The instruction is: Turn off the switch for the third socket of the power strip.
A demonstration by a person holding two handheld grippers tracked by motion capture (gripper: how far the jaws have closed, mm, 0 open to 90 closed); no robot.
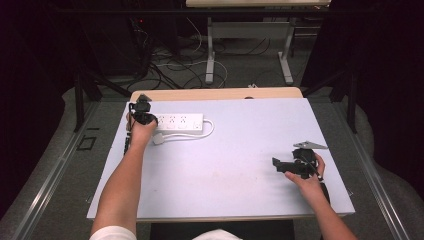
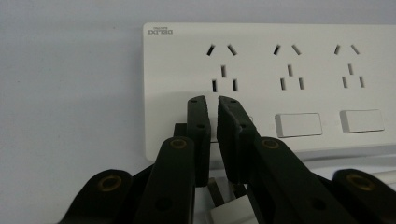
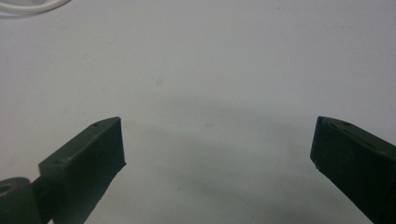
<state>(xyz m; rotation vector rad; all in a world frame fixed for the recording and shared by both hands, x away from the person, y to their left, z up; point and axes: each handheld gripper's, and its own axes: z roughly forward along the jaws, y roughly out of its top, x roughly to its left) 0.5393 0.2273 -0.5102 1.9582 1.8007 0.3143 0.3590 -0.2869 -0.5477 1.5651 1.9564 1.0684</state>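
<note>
Left tongs (image 2: 212,100) nearly pressed together, just a slit between them, poised over the first switch of the white power strip (image 1: 180,121) at the desk's (image 1: 240,165) far left. Right tongs (image 3: 217,149) spread wide, empty, near right. The strip looks stiff, light and slick-cased; best pinched across its narrow body, I'd say.

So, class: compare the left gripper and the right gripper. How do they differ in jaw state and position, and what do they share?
1. The left gripper has its jaws nearly closed with a thin gap between them; the right gripper has its jaws wide apart.
2. The left gripper sits at the power strip, by its first switch; the right gripper is over bare table.
Shared: both have black jaws and are hand-held.
</note>
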